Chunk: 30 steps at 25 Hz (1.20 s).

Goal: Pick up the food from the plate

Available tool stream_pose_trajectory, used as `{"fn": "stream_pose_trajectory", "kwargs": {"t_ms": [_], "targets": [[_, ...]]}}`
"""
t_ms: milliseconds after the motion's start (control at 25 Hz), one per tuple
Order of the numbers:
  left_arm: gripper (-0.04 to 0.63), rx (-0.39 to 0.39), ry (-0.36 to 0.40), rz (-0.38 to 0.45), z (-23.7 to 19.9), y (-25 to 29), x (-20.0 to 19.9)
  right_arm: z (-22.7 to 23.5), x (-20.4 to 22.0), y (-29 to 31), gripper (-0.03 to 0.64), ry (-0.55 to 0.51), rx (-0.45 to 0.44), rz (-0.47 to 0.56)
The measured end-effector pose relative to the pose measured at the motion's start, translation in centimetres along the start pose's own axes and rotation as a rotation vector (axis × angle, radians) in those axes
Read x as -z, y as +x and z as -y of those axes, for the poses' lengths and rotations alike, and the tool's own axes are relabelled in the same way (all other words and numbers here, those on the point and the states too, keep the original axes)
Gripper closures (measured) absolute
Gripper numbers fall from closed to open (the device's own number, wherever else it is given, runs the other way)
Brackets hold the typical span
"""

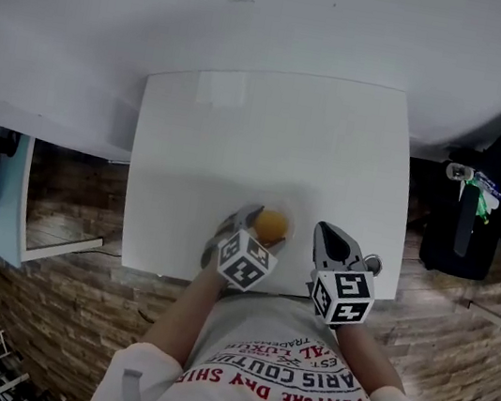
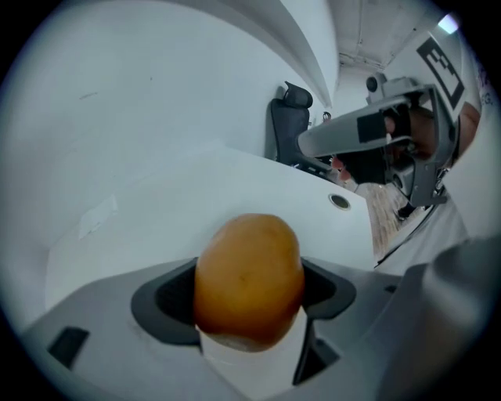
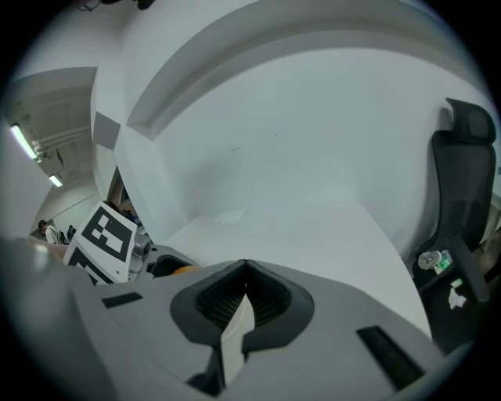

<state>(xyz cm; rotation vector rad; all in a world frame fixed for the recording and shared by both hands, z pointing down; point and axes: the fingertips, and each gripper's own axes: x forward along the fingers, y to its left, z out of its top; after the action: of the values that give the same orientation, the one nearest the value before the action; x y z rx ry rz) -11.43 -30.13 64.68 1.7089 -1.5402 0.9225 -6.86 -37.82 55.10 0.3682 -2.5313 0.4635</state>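
While the left gripper (image 1: 258, 221) reaches over the near edge of the white tabletop (image 1: 273, 122), its jaws stand wide and hold the food (image 2: 249, 278), a smooth, rounded orange-brown piece that fills the gap between them. Seen from the left gripper view, the dark pads (image 2: 168, 301) press against both of its flanks, and only white surface shows under it, so I cannot tell whether it rests there or is lifted clear. From the head view the food lies close to the near edge, a little right of that edge's middle, over the plate (image 1: 292, 223), whose pale rim barely stands out from the white top. Just to the right of it, the right gripper (image 3: 245, 268) hovers near the same edge, its jaws closed tip to tip with nothing between them. Both grippers' marker cubes (image 1: 341, 296) sit at the very edge of the tabletop, above the person's printed white shirt (image 1: 282, 381). Looking from the right gripper view, the left gripper's cube shows at the left with a sliver of the orange food beside it. A small round grommet hole (image 2: 339, 201) sits in the tabletop toward its right edge. Beyond that right edge stands a black office chair (image 3: 463, 196), on the wood-patterned floor (image 1: 68, 212) that surrounds the table.
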Motion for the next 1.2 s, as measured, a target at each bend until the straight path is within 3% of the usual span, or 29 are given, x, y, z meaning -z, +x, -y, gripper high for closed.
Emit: {"fn": "stream_pose_trajectory", "kwargs": {"t_ms": [400,640,800,920,1200], "targets": [[0.233,-0.170,-0.051,0.350,-3.1,-10.1,-7.8,-0.2,-5.8,-1.2,0.606,-0.141,0.039,0.144],[0.233,-0.211,-0.165,0.575,-5.1,-16.5,-10.7,-1.8,-7.9,-1.8,0.606,-0.189,0.018,0.190],[0.233,-0.199,-0.301,0.729,-6.5,-20.2,-11.7,-4.5,-9.7,-3.0,0.606,-0.293,-0.033,0.257],[0.233,-0.218,-0.327,0.771,-7.0,-21.6,-11.7,-6.2,-11.0,-4.1,0.606,-0.366,-0.054,0.315],[0.233,-0.270,-0.326,0.786,-6.7,-22.8,-11.7,-7.9,-12.9,-5.6,0.606,-0.393,-0.089,0.380]]}}
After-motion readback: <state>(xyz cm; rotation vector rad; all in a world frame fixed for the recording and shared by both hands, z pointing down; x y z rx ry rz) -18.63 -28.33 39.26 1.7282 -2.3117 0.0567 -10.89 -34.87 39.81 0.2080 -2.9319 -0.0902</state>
